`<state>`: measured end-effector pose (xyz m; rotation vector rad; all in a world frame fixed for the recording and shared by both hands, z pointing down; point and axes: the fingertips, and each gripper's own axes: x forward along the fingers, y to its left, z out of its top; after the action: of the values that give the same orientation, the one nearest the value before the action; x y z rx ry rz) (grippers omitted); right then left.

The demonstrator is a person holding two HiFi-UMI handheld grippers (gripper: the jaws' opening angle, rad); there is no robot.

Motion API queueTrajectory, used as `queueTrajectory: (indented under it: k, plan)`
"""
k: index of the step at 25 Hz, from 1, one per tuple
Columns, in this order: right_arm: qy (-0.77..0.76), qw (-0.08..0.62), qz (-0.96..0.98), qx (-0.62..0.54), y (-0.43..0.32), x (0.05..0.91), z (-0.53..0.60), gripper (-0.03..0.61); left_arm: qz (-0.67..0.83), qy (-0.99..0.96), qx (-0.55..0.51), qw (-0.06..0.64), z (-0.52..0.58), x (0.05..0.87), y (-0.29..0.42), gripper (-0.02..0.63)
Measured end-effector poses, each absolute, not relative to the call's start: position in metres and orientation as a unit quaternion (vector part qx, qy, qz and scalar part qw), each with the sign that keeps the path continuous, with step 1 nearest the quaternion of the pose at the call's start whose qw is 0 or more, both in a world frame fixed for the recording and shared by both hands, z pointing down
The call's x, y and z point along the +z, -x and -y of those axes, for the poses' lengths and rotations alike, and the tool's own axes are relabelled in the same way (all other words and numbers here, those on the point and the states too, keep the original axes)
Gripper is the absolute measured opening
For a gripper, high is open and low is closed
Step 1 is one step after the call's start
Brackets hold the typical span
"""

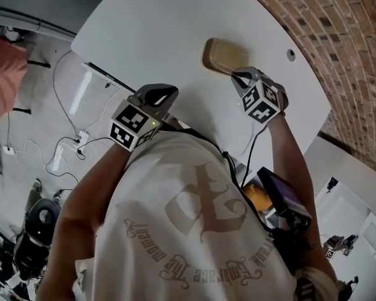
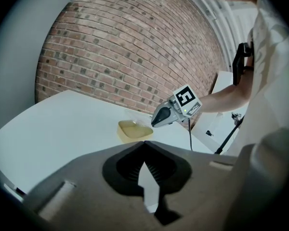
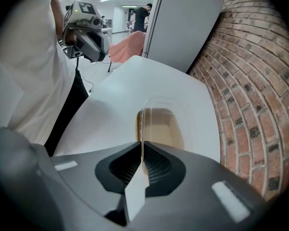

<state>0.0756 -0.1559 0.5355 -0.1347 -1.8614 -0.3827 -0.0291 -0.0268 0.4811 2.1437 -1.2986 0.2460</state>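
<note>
Head view: right gripper [image 1: 236, 75] is pinching the near rim of the tan tray [image 1: 220, 54], jaws pressed together on it. The tray is sitting on the white table [image 1: 163, 24], and the brick wall [image 1: 338, 36] is curving round beyond and to the right of the tray. Left gripper [image 1: 169, 91] is hanging above the table, near the tray, on its left and closer to the person. Cables [image 1: 66, 146] are lying on the floor well left of the tray. A small round grommet [image 1: 291, 54] is showing in the tabletop right of the tray.

Left gripper view: jaws are meeting at the tips, nothing between them. The tray [image 2: 134, 130] is lying ahead, with the right gripper's nose touching its right end and brick behind it.

Right gripper view: jaws are clamping the tray's thin clear rim, and the tan bottom is showing straight ahead. A grey panel [image 3: 183, 23] is standing beyond the tray against the brick. A pink cloth [image 3: 127, 49] is hanging beyond the tray, left of that panel.
</note>
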Motion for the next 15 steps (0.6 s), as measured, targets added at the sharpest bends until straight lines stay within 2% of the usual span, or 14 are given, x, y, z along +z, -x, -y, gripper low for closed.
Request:
queueTrajectory:
  k: [15]
  plan:
    - [-0.012, 0.552, 0.821, -0.145, -0.097, 0.493, 0.149, 0.025, 0.446, -0.841, 0.102, 0.289, 0.038, 0.474, 0.013, 0.003]
